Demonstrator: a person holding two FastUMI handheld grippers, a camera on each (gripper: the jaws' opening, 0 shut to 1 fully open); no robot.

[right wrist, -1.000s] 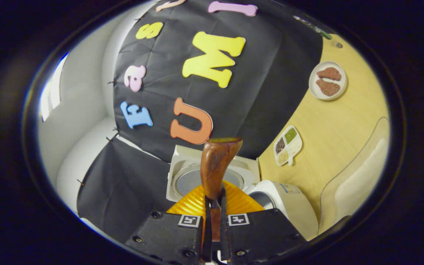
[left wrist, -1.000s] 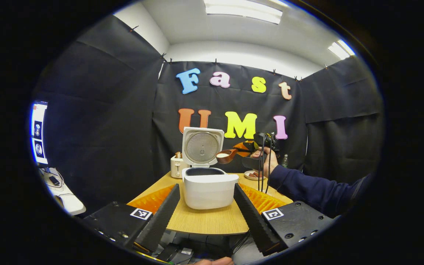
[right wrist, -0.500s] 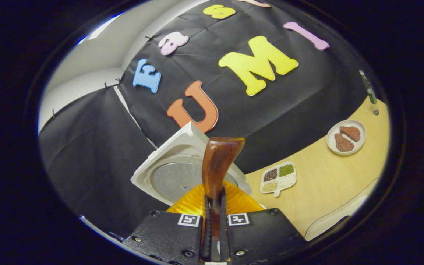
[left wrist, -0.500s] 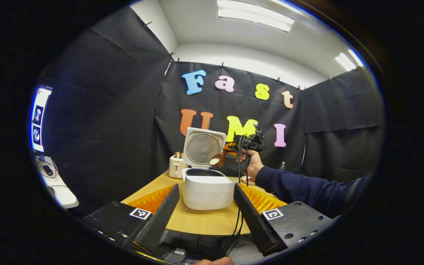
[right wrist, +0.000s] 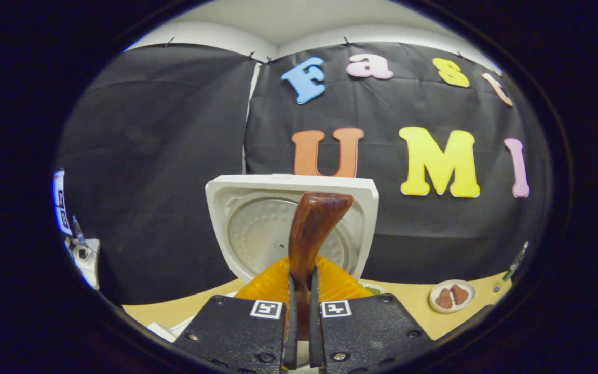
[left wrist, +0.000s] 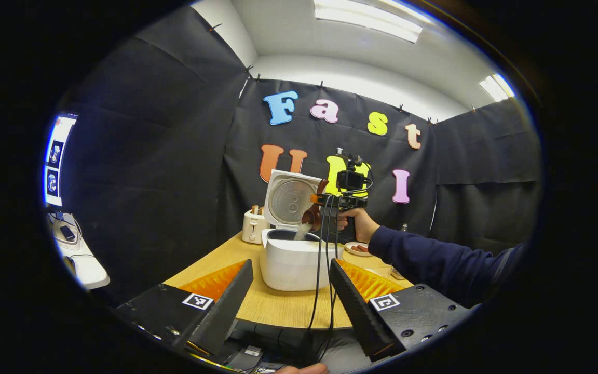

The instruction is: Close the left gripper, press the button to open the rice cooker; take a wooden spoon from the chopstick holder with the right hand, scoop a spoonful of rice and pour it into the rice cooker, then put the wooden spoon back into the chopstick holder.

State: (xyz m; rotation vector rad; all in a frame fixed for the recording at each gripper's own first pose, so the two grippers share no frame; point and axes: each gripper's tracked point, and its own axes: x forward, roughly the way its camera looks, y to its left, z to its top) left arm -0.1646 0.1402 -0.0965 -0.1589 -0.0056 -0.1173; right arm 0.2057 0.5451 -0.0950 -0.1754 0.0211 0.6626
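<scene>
pouring: rice (left wrist: 302,231) falls in a pale stream from the tipped bowl of the wooden spoon (left wrist: 313,215) into the open pot of the rice cooker (left wrist: 294,262).
right gripper (right wrist: 299,291): its two fingers are pressed close together on the spoon's handle, one on each side; in the left gripper view it is held up over the right side of the cooker by a hand (left wrist: 357,224) with a dark blue sleeve (left wrist: 434,259).
wooden spoon: in the right gripper view it rises straight up between the fingers, a dark reddish-brown handle widening toward the far end, seen against the inside of the lid (right wrist: 288,228).
rice cooker: white, standing near the middle of the light wood table (left wrist: 278,309); lid raised upright at the back, its round metal inner plate facing forward.
left gripper (left wrist: 291,296): held low at the near edge of the table, its fingers spread wide apart with nothing between them; the cooker shows in the gap.
toaster (left wrist: 254,226): small, pale, on the table to the left of the cooker and behind it.
plate (right wrist: 452,296): small, white, holding two brown pieces, on the table to the right of the cooker.
cables (left wrist: 320,270): dark leads hang from the right gripper down past the front of the cooker.
</scene>
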